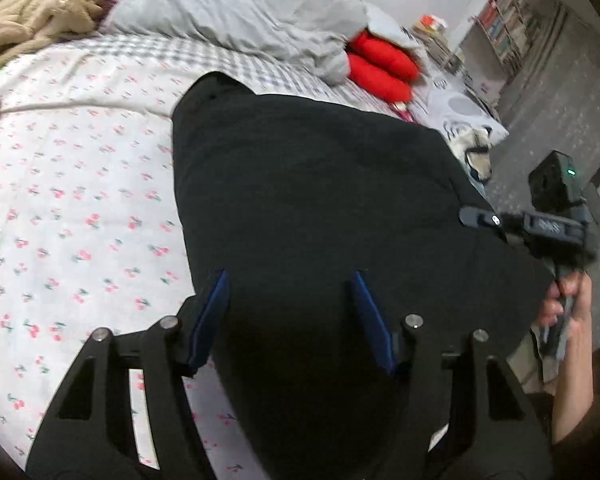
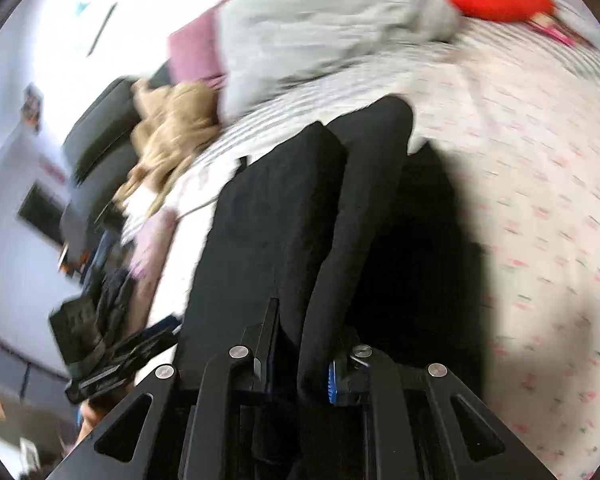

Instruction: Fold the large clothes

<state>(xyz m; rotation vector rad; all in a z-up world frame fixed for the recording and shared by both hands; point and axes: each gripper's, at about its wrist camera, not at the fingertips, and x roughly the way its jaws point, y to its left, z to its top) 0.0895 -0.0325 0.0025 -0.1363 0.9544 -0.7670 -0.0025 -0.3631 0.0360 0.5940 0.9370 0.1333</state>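
A large black garment (image 1: 312, 184) lies spread on the cherry-print bedsheet (image 1: 72, 216). My left gripper (image 1: 290, 284) is open above the garment's near part, its blue-padded fingers (image 1: 214, 312) wide apart with black cloth between and below them. My right gripper (image 2: 300, 344) is shut on a fold of the black garment (image 2: 276, 216), which runs away from its fingers across the bed. The right gripper also shows in the left wrist view (image 1: 500, 222) at the garment's right edge, held by a hand. The right wrist view is blurred.
A grey duvet (image 1: 236, 12) and red cushions (image 1: 380, 64) lie at the far side of the bed. A beige plush blanket (image 1: 40, 12) is at the far left. A panda-print pillow (image 1: 464, 120) sits at the right edge, with floor and bookshelves (image 1: 504, 24) beyond.
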